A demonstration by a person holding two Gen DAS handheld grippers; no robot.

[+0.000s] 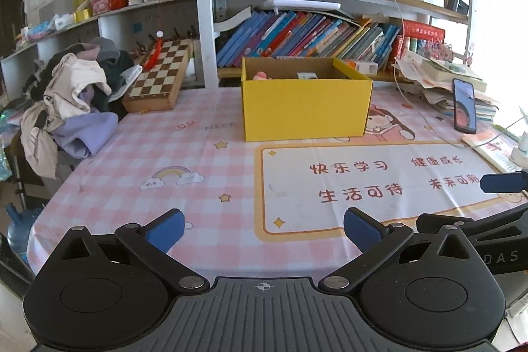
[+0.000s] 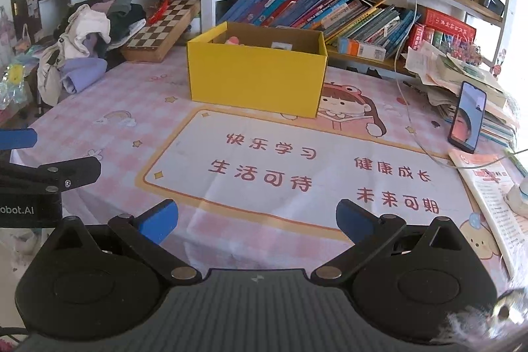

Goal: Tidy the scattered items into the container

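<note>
A yellow cardboard box (image 1: 303, 106) stands open at the far middle of the table; it also shows in the right wrist view (image 2: 255, 78). Inside it a pink item (image 1: 260, 75) and a small white item (image 1: 307, 75) peek over the rim. My left gripper (image 1: 262, 231) is open and empty, low over the near table edge. My right gripper (image 2: 257, 225) is open and empty, beside the left one. The right gripper's blue fingertip (image 1: 501, 182) shows at the right edge of the left wrist view. The left gripper's blue fingertip (image 2: 18, 138) shows at the left edge of the right wrist view.
A pink checked tablecloth (image 1: 132, 160) covers the table. A pile of clothes (image 1: 72, 94) and a chessboard (image 1: 158, 76) lie at the far left. A phone (image 2: 467, 117) stands propped at the right by stacked papers (image 2: 462, 71). A booklet (image 2: 491, 190) lies at the right edge. Bookshelves stand behind.
</note>
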